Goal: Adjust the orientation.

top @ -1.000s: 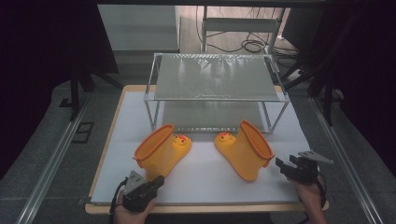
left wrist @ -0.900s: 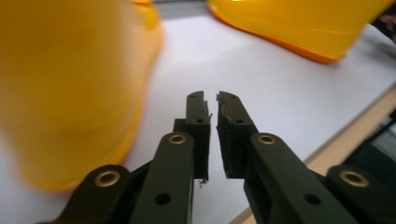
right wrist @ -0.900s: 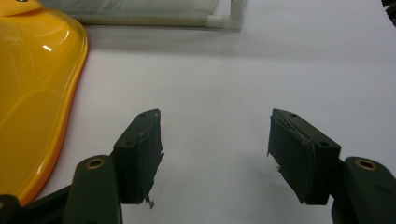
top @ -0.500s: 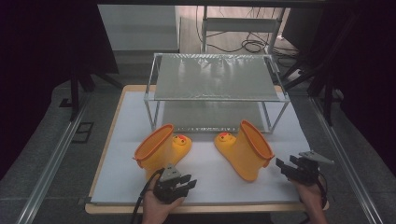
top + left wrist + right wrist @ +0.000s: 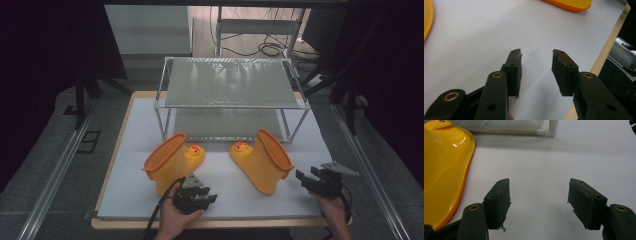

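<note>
- While nothing is yet grasped, shelf rack (image 5: 230,82), at twelve o'clock, stands bare.
- Left boot (image 5: 170,162) and right boot (image 5: 265,160): lying on white mat (image 5: 220,195), unmoved.
- Left gripper (image 5: 200,197), at six o'clock: jaws parted, empty.
- Right gripper (image 5: 312,181), at four o'clock: jaws wide, empty.

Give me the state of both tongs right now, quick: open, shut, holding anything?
Left tongs: open, holding nothing, above the white mat.
Right tongs: open, holding nothing, beside the right yellow boot.
</note>
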The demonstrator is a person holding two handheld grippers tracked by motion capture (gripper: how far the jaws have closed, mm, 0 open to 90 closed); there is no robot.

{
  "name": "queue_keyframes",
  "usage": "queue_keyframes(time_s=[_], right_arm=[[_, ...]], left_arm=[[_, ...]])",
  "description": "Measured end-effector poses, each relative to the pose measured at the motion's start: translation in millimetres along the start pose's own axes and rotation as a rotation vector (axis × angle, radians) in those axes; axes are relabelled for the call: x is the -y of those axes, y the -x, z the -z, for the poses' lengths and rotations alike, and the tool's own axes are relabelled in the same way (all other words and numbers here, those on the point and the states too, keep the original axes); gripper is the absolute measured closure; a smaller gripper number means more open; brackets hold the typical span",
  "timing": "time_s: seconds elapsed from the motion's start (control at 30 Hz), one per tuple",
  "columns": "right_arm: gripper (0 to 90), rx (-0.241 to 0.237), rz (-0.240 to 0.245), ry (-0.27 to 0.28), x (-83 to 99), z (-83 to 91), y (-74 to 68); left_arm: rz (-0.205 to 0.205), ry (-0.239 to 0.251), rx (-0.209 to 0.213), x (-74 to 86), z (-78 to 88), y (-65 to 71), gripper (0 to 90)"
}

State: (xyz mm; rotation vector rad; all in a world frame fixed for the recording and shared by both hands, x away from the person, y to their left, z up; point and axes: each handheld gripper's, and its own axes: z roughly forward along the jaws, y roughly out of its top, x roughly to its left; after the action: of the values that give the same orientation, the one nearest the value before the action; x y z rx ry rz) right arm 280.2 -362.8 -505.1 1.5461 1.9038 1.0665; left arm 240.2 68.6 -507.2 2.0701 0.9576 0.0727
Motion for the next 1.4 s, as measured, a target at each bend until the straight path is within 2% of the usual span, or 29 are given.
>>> queue_keyframes(time_s=[0.27, 0.33, 0.37, 0.4, 0.53, 0.57, 0.6, 0.63, 0.8, 1.0, 1.03, 1.13, 1.33, 1.4], right_arm=[[32.6, -0.027, 0.027, 0.001, -3.0, 6.6, -2.0], [33.0, -0.045, 0.034, -0.003, -4.0, 8.8, -1.9], [35.6, -0.075, 0.040, -0.016, -4.8, 10.3, -0.9], [35.6, -0.075, 0.040, -0.016, -4.8, 10.3, -0.9], [52.2, -0.131, 0.078, -0.036, -2.6, 11.6, -3.2], [52.2, -0.131, 0.078, -0.036, -2.6, 11.6, -3.2], [57.3, -0.142, 0.092, -0.039, -2.2, 11.6, -5.5], [67.7, -0.168, 0.121, -0.042, -1.9, 11.0, -10.6], [83.5, -0.218, 0.175, -0.059, -0.7, 3.7, -24.7], [89.0, -0.237, 0.195, -0.065, -0.8, -4.5, -31.5], [89.5, -0.244, 0.211, -0.074, 0.0, -8.0, -35.2], [89.6, -0.251, 0.223, -0.084, 0.6, -10.7, -37.8], [89.8, -0.310, 0.271, -0.108, 2.8, -16.4, -53.7], [89.8, -0.304, 0.286, -0.111, 2.6, -15.8, -57.0]], left_arm=[[-0.006, -0.007, 0.001, -0.9, -0.3, 3.5, 56.0], [-0.007, -0.012, 0.005, -0.9, -0.5, 3.7, 55.1], [-0.006, -0.010, 0.006, -1.1, -0.4, 3.7, 54.6], [-0.004, -0.009, 0.007, -1.3, -0.2, 3.7, 54.6], [-0.005, -0.007, 0.010, -2.5, 0.1, 4.4, 53.4], [-0.005, -0.008, 0.011, -2.6, 0.0, 4.9, 53.4], [-0.006, -0.009, 0.012, -2.6, -0.2, 5.5, 53.1], [-0.008, -0.009, 0.013, -2.6, -0.3, 6.2, 53.1], [-0.013, -0.012, 0.014, -3.2, -1.2, 8.7, 52.8], [-0.016, -0.013, 0.016, -3.5, -1.6, 10.4, 52.7], [-0.018, -0.014, 0.017, -3.6, -1.6, 11.0, 52.6], [-0.017, -0.012, 0.018, -3.9, -1.1, 11.7, 52.5], [-0.015, -0.010, 0.017, -3.7, 0.6, 12.5, 52.2], [-0.013, -0.008, 0.018, -3.3, 1.2, 12.4, 52.1]])
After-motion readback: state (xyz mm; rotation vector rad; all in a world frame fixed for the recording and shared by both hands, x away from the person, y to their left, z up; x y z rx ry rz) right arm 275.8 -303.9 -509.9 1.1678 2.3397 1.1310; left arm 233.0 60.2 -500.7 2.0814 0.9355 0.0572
